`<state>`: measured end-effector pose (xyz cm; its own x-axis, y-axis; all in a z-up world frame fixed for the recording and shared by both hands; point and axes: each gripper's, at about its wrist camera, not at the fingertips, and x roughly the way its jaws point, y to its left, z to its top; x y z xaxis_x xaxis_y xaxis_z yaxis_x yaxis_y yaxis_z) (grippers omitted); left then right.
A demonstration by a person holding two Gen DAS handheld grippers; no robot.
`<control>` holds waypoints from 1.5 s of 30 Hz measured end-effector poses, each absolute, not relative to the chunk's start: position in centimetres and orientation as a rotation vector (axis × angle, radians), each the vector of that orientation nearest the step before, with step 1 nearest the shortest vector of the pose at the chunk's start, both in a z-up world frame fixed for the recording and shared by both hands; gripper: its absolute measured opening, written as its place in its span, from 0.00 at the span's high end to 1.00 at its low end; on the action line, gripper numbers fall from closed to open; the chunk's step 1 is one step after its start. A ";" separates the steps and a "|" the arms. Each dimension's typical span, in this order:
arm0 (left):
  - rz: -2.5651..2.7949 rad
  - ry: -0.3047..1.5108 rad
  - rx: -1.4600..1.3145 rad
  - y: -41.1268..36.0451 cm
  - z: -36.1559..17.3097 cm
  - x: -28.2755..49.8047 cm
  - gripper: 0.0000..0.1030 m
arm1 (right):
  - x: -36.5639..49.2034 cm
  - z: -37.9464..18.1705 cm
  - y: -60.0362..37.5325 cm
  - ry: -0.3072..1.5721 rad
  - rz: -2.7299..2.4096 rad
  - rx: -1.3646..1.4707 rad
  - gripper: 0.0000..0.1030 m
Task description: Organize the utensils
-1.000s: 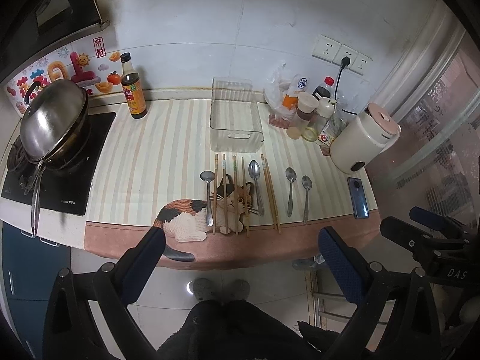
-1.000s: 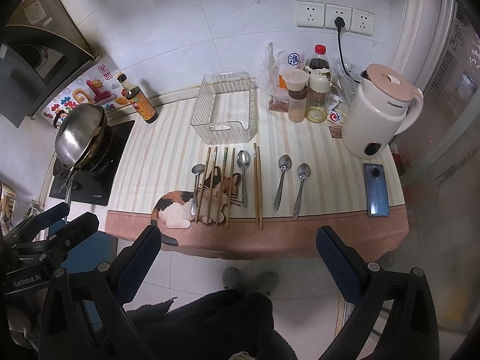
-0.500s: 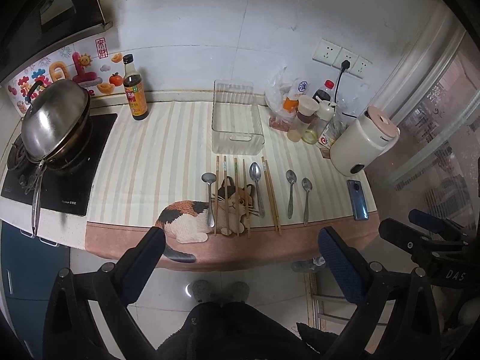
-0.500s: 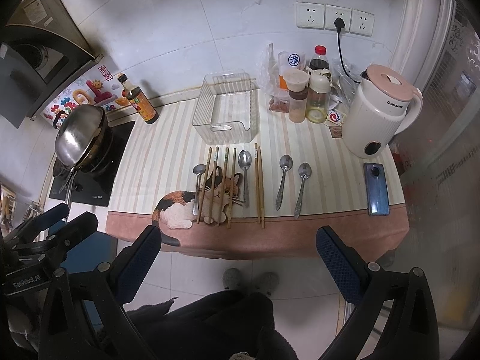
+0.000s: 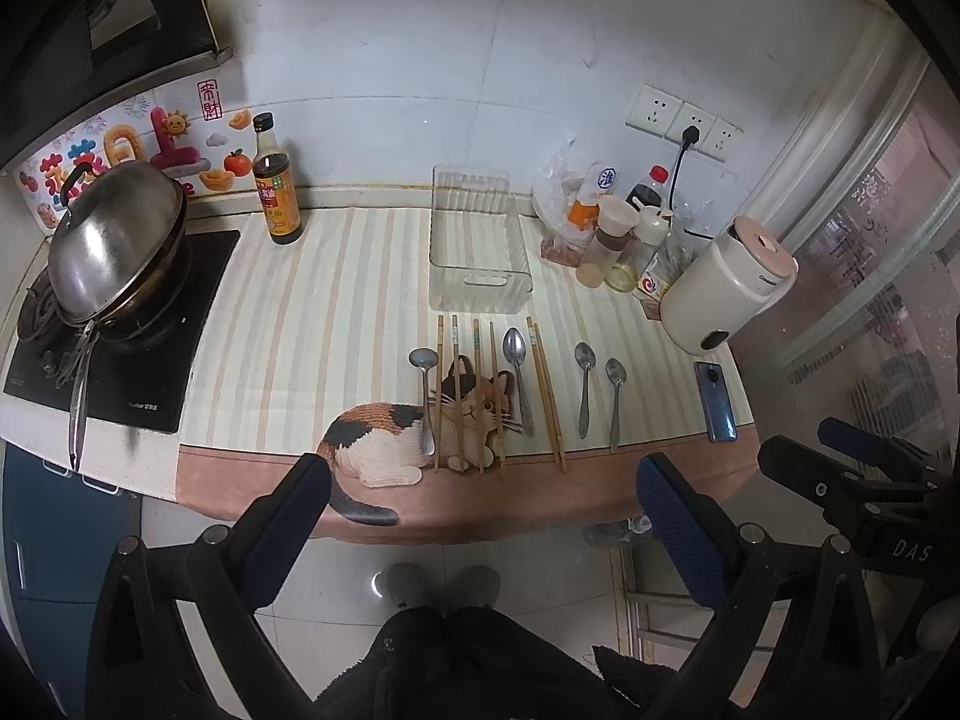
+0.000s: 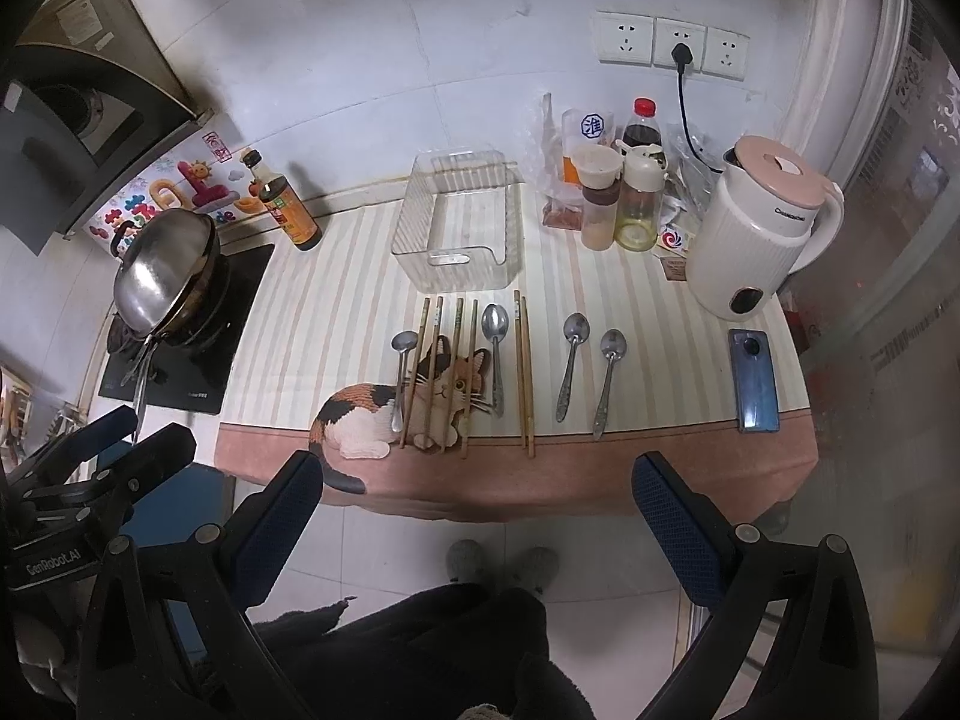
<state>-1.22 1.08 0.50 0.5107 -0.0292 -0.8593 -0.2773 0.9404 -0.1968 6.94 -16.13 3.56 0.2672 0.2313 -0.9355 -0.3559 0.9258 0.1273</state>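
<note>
Several metal spoons and several wooden chopsticks lie side by side on the striped cat mat. An empty clear plastic bin stands behind them. My left gripper is open and empty, held off the counter's front edge, above the floor. My right gripper is open and empty, also in front of the counter. Each gripper shows at the edge of the other's view.
A lidded wok sits on the stove at the left, a sauce bottle behind the mat. Condiment jars, a white kettle and a blue phone are at the right. The kettle's cord runs to wall sockets.
Both grippers have drawn back slightly from the counter. Nothing on the counter has moved.
</note>
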 end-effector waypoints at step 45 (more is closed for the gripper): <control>0.385 0.990 -0.131 5.2 -5.7 3.0 0.00 | 11.2 -3.7 -15.3 1.265 0.175 -0.073 0.01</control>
<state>2.98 5.17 -5.74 0.4880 0.2563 -0.8344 -0.3742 0.9250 0.0654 11.19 -15.29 -3.75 0.2897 0.0906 -0.9528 -0.1708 0.9844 0.0417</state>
